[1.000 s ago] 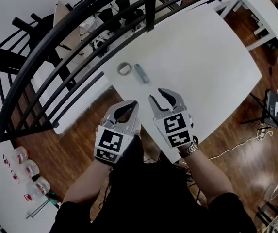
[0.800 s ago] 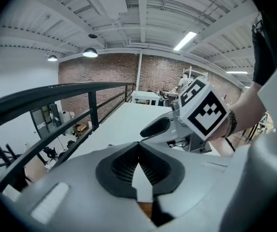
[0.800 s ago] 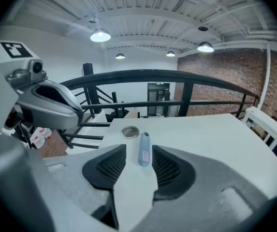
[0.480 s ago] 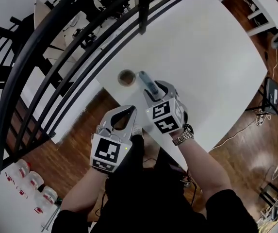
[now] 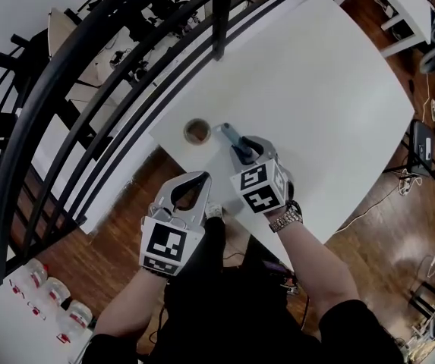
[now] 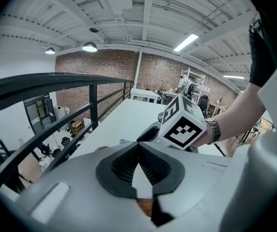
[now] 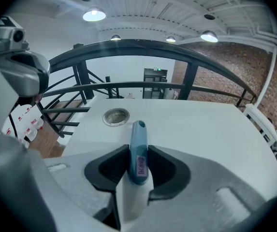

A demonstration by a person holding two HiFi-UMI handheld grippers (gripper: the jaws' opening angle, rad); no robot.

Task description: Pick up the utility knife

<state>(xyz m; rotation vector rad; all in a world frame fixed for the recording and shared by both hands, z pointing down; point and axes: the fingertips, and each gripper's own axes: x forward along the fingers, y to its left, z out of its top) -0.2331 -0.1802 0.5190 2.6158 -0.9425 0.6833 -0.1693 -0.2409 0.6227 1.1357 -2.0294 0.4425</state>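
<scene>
A blue-grey utility knife (image 5: 229,133) lies on the white table (image 5: 316,74) near its left corner. My right gripper (image 5: 246,152) reaches down over its near end. In the right gripper view the knife (image 7: 138,132) sits between the jaws of the right gripper (image 7: 138,151), which are closing, both dark pads against its sides. My left gripper (image 5: 200,177) hangs off the table's near edge over the wooden floor, fingertips together and nothing held. In the left gripper view, the left gripper (image 6: 139,148) looks towards the right gripper's marker cube (image 6: 184,127).
A roll of tape (image 5: 197,130) lies flat just left of the knife, and shows beyond it as the roll (image 7: 116,116) in the right gripper view. A black railing (image 5: 126,48) runs along the table's far left side. Plastic bottles (image 5: 46,290) stand on the floor at lower left.
My right gripper has come forward and down onto the knife, and its jaws have closed round the knife's near end. The left gripper has sunk slightly and stays off the table.
</scene>
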